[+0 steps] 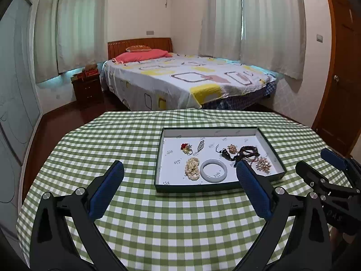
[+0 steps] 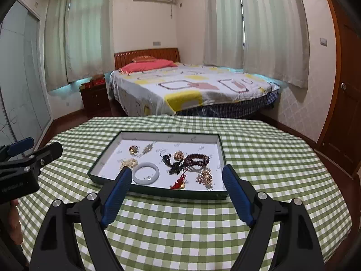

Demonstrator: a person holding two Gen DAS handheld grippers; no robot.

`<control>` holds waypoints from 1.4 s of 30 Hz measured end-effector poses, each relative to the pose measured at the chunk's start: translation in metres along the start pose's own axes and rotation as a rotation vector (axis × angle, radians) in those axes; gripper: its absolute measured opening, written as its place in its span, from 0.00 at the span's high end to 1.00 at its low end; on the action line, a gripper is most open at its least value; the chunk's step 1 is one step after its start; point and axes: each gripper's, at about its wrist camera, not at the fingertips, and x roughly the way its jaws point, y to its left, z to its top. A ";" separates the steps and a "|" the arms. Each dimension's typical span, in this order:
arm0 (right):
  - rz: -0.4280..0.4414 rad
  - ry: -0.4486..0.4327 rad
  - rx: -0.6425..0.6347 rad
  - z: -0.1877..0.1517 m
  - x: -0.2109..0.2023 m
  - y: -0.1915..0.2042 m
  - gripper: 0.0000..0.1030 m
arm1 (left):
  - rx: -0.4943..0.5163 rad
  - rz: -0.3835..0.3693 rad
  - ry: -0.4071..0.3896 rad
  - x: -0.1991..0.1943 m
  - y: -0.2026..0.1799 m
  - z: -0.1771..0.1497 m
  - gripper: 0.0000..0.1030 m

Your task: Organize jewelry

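Left tool (image 1: 180, 174) and right tool (image 2: 177, 177) both spread wide, holding nothing, above bare checked desk (image 2: 180, 232) short of the tray's (image 2: 158, 192) near rim

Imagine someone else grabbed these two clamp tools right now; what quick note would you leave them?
Left gripper: open, holding nothing, above the checked tablecloth just short of the tray.
Right gripper: open, holding nothing, at the tray's near edge.
All visible jewelry lies in the shallow tray: white bangle, pearl cluster, dark bead bracelet, gold brooch, plus smaller pieces.
Done: every piece in view sits inside the tray.
Left: the dark beads and cords lie tangled together; separating them is probably next.
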 end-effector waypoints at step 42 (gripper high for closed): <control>-0.001 -0.134 -0.036 0.013 -0.085 0.010 0.20 | -0.058 -0.021 -0.110 -0.097 0.015 -0.002 0.05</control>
